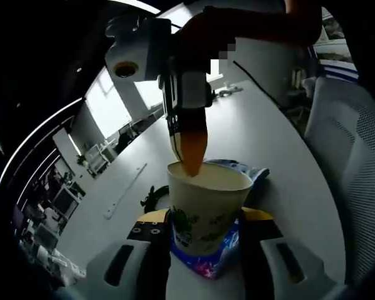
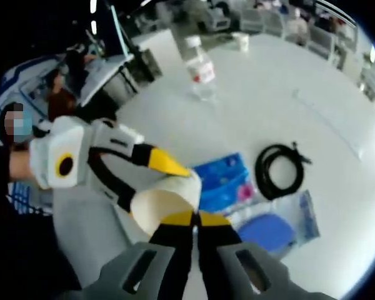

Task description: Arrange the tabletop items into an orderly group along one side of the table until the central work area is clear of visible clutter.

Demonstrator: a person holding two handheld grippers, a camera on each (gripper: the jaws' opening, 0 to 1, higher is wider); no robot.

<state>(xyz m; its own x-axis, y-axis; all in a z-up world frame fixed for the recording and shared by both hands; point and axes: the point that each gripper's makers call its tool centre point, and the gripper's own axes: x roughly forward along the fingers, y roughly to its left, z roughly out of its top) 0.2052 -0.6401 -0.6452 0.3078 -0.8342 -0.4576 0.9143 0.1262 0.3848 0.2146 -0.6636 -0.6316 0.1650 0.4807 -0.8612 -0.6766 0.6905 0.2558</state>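
Cup (image 1: 207, 206) stands upright, mouth up, clamped by left hand-held gripper (image 1: 206, 226).

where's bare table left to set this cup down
Bare table lies between the water bottle and the coiled black cable, and beyond the cable. It is crowded by the paper cup: blue snack packets, a clear bag with a blue disc, and both tongs there.

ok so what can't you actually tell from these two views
- Whether the right gripper pinches the paper cup rim: right gripper view, its own tips cover the contact.
- Print on the blue packet: blurred in the right gripper view, mostly behind the cup in the left gripper view.
- Label on the water bottle: right gripper view, too small.
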